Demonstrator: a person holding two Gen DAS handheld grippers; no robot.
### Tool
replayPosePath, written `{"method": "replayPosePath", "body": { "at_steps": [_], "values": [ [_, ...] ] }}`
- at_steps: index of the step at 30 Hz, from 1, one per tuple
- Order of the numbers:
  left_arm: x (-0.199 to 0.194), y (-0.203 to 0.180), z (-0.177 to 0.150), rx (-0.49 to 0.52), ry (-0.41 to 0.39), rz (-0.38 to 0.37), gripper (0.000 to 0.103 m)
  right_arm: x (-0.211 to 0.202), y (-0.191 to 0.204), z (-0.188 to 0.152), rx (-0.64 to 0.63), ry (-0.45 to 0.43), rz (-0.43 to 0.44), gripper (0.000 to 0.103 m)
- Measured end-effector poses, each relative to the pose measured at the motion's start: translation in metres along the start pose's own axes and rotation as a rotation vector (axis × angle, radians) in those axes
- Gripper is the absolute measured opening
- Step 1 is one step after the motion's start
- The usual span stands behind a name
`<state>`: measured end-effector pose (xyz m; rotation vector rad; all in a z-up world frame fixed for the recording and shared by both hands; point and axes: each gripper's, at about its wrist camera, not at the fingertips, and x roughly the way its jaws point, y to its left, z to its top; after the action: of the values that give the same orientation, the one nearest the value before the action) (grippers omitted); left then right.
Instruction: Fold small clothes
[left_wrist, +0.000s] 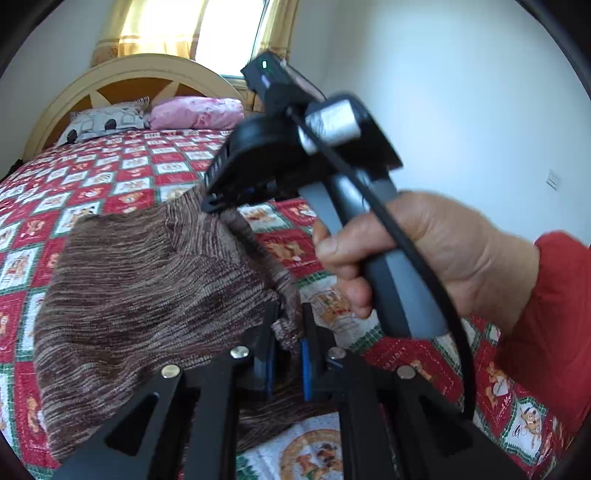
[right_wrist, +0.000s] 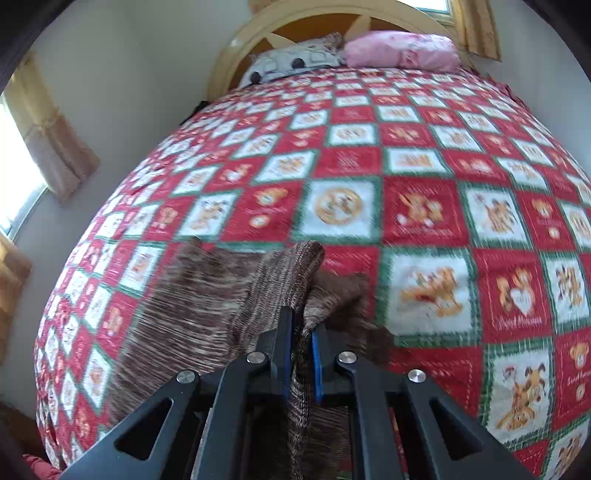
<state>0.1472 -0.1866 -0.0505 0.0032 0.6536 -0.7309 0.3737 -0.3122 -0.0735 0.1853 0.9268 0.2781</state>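
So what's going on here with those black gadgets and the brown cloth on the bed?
A person is folding a small brown striped knitted garment on a bed covered by a red, white and green patchwork quilt. Each hand holds a black two-finger claw. The left claw and the right claw are both pinched shut on the garment's edge, lifting that part while the rest lies on the quilt. The fold is not finished.

Knit garment (right_wrist: 221, 295) on quilt (right_wrist: 424, 155); pillows (right_wrist: 402, 50) behind, against headboard (right_wrist: 236, 44).
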Motion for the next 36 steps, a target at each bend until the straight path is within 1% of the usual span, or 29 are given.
{"method": "replayPosePath", "body": {
  "at_steps": [4,5,6,8,9,10,11,12,13,14,15,16,17,19,20,21,22,25,26,27,28,29,30,32,35,36],
  "values": [
    [0.007,-0.002,-0.001,-0.008,0.049,-0.009,0.011,0.016,-0.020,-0.018,0.043,0.020,-0.042,0.006],
    [0.007,-0.001,-0.001,-0.011,0.059,-0.009,0.011,0.018,-0.025,-0.020,0.051,0.023,-0.052,0.004],
    [0.006,0.000,-0.002,-0.010,0.070,-0.007,0.011,0.021,-0.031,-0.025,0.066,0.029,-0.055,0.004],
    [-0.002,-0.001,-0.006,0.003,0.092,-0.008,0.012,0.018,-0.041,-0.031,0.112,-0.001,-0.022,0.004],
    [-0.006,-0.002,-0.009,0.012,0.102,-0.018,0.017,0.016,-0.042,-0.032,0.122,-0.009,-0.018,0.004],
    [-0.011,-0.002,-0.013,0.023,0.115,-0.039,0.019,0.014,-0.041,-0.034,0.127,-0.014,-0.030,0.004],
    [-0.018,-0.002,-0.017,0.034,0.127,-0.063,0.028,0.009,-0.040,-0.037,0.132,-0.019,-0.048,0.004],
    [-0.028,-0.001,-0.023,0.045,0.134,-0.078,0.042,0.005,-0.038,-0.039,0.134,-0.021,-0.064,0.004],
    [-0.037,0.001,-0.028,0.050,0.136,-0.082,0.051,-0.005,-0.035,-0.044,0.134,-0.030,-0.097,0.004],
    [-0.047,0.005,-0.033,0.048,0.132,-0.082,0.067,-0.013,-0.032,-0.047,0.137,-0.042,-0.113,0.004],
    [-0.059,0.011,-0.038,0.036,0.118,-0.074,0.073,-0.026,-0.028,-0.054,0.150,-0.068,-0.111,0.004],
    [-0.070,0.019,-0.043,0.015,0.103,-0.057,0.073,-0.036,-0.024,-0.058,0.164,-0.089,-0.096,0.004],
    [-0.077,0.026,-0.046,-0.002,0.098,-0.042,0.073,-0.049,-0.020,-0.066,0.183,-0.111,-0.065,0.007],
    [-0.093,0.044,-0.052,-0.055,0.089,0.020,0.073,-0.069,-0.008,-0.079,0.201,-0.137,-0.007,0.025],
    [-0.096,0.052,-0.053,-0.078,0.082,0.046,0.073,-0.080,0.001,-0.089,0.197,-0.161,0.023,0.048],
    [-0.100,0.062,-0.054,-0.113,0.076,0.077,0.073,-0.087,0.006,-0.094,0.189,-0.178,0.038,0.067],
    [-0.102,0.070,-0.053,-0.142,0.074,0.095,0.073,-0.094,0.016,-0.103,0.170,-0.206,0.060,0.070],
    [-0.103,0.095,-0.047,-0.220,0.067,0.145,0.073,-0.100,0.044,-0.113,0.080,-0.220,0.066,0.070],
    [-0.102,0.099,-0.045,-0.231,0.063,0.153,0.073,-0.098,0.052,-0.114,0.048,-0.216,0.053,0.066],
    [-0.103,0.102,-0.045,-0.234,0.055,0.162,0.073,-0.093,0.058,-0.115,0.024,-0.205,0.039,0.054],
    [-0.104,0.101,-0.044,-0.224,0.052,0.173,0.073,-0.087,0.062,-0.117,0.007,-0.181,0.039,0.048],
    [-0.102,0.103,-0.043,-0.211,0.053,0.188,0.073,-0.081,0.066,-0.119,-0.002,-0.150,0.035,0.045],
    [-0.100,0.103,-0.043,-0.190,0.059,0.211,0.073,-0.075,0.067,-0.121,-0.003,-0.126,0.014,0.045],
    [-0.095,0.101,-0.044,-0.167,0.084,0.227,0.073,-0.063,0.065,-0.127,0.008,-0.082,-0.021,0.045],
    [-0.078,0.099,-0.052,-0.137,0.147,0.243,0.075,-0.056,0.064,-0.140,0.012,-0.048,-0.008,0.045],
    [-0.072,0.098,-0.055,-0.122,0.164,0.260,0.075,-0.057,0.068,-0.144,-0.014,-0.043,-0.034,0.045]
  ]
}}
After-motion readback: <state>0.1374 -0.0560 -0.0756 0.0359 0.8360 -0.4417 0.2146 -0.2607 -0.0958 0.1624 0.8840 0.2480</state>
